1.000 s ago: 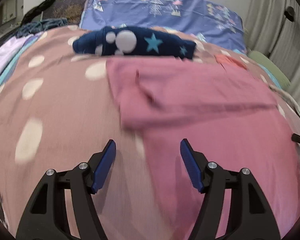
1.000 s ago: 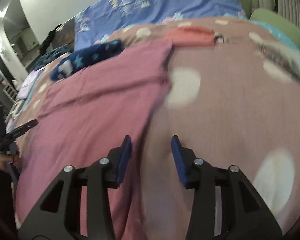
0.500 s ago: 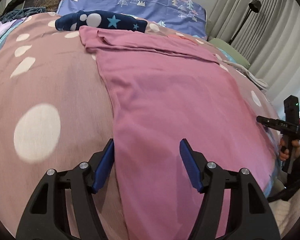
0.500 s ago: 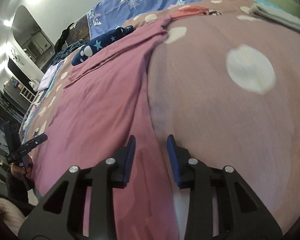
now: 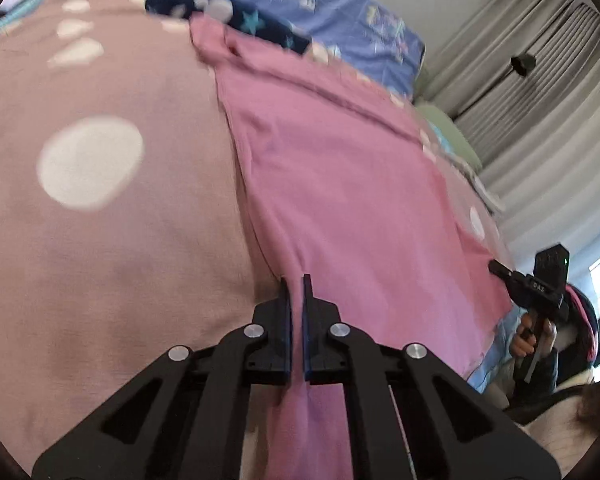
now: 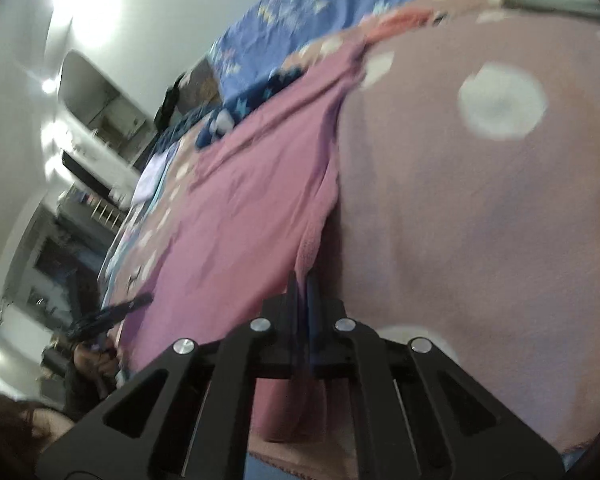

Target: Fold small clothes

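The right gripper (image 6: 302, 280) pinches the near right edge of the pink garment (image 6: 236, 216), which lies flat on the polka-dot bed cover (image 6: 480, 208). Beyond the garment lies a navy star-print cloth (image 6: 256, 100).

near edge: taken, left gripper (image 5: 296, 280) and right gripper (image 6: 303, 278) both clamped on pink garment (image 5: 340, 184) corners
left of garment: open spotted bedspread (image 5: 100, 240), free passage
right of garment: open spotted bedspread too, free passage
far end: navy star cloth (image 5: 256, 24) touching garment's far edge, blocks that side
far right: orange cloth (image 6: 404, 22) just beyond garment corner, green pillow (image 5: 448, 128) near curtains
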A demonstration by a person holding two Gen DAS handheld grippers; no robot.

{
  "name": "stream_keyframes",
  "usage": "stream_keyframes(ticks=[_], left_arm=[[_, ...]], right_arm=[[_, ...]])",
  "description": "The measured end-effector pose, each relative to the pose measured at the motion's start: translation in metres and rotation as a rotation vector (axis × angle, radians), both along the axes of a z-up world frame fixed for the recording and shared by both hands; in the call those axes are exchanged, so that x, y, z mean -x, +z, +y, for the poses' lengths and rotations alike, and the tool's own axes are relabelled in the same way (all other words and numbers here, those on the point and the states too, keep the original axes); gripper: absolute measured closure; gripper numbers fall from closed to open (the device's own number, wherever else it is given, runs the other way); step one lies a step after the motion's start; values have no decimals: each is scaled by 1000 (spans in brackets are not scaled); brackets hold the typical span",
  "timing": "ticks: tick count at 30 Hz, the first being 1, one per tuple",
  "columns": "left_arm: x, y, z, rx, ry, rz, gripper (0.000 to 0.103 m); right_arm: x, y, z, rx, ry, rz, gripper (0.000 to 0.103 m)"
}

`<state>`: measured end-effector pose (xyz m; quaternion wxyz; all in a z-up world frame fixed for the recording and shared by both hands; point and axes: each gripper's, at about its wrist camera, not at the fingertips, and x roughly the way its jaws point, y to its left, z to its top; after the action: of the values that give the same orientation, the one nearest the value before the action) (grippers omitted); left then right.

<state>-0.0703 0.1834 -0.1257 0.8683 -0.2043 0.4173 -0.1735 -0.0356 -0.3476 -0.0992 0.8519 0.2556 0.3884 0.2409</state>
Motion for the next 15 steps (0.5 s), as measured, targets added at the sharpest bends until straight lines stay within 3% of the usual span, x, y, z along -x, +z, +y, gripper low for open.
stream_keyframes(ticks=[3, 5, 10, 12, 14, 15], left_arm=[[11, 25, 5, -33, 1, -71, 101], [14, 27, 4, -32, -20, -74, 101], [8, -6, -6, -61, -12, 45, 99], [8, -15, -2, -42, 2, 69, 92], [14, -14, 1, -2, 0, 58, 79], [16, -13, 2, 6, -5, 53, 67]], right_arm=[[6, 8, -23, -29, -36, -11, 100], [8, 3, -24, -17, -22, 10, 100], [6, -19, -16, 2, -29, 71, 99], [4, -27, -20, 0, -32, 104, 98], [5, -29, -23, 9, -28, 114, 93], [6, -29, -23, 8, -20, 112, 90]])
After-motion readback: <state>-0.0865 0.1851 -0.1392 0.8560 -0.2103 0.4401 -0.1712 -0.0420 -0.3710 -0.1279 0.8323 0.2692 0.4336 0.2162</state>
